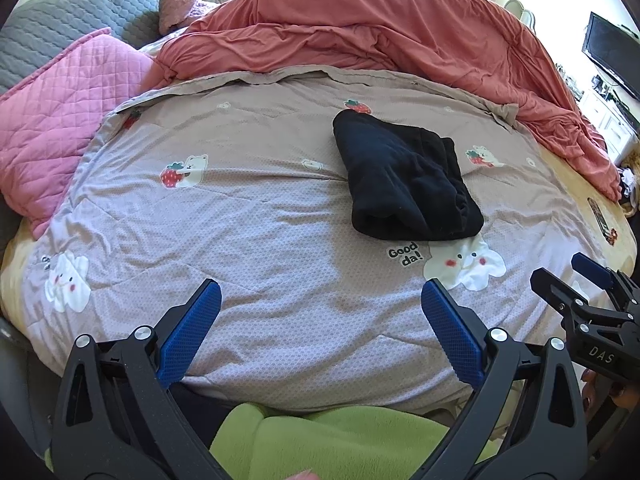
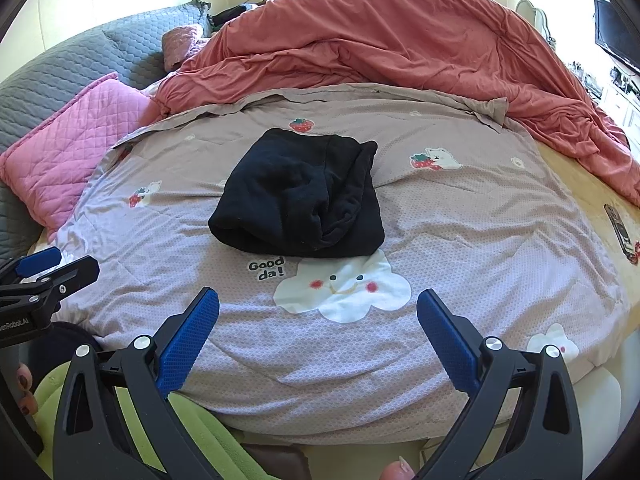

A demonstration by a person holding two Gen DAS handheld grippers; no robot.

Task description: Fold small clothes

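Garment: black garment (image 2: 298,196), already bundled into a compact folded stack, lying on the printed quilt (image 2: 460,240) mid-bed. Nothing is holding it.
Position: just beyond the "Good da!" cloud print (image 2: 344,286), nearer the front edge of the bed than the red comforter (image 2: 400,40) heaped behind it.
Left gripper: left gripper (image 1: 320,320) spread wide and holding nothing, hovering over the near edge of the quilt. The garment lies ahead and off to its right.
Right gripper: right gripper (image 2: 318,322) also spread wide and holding nothing. The garment sits almost straight ahead, slightly left of its centreline.
Key relation: the stack lies between the two grippers but closer to the right one's line, so the right arm looks like the shorter reach. In the left wrist view the right gripper shows at the far right edge, level with the left, both well short of the cloth.
Long axis: runs roughly away from the grippers, tilted a bit. The rolled fold faces us, with loose layered edges on the right side.
Judgement: the fold looks done or nearly done. If another fold is wanted, the right-side loose layers are the likely grab point.
Risk: soft thick fabric, so the layers may slide apart if only the top one gets pinched.
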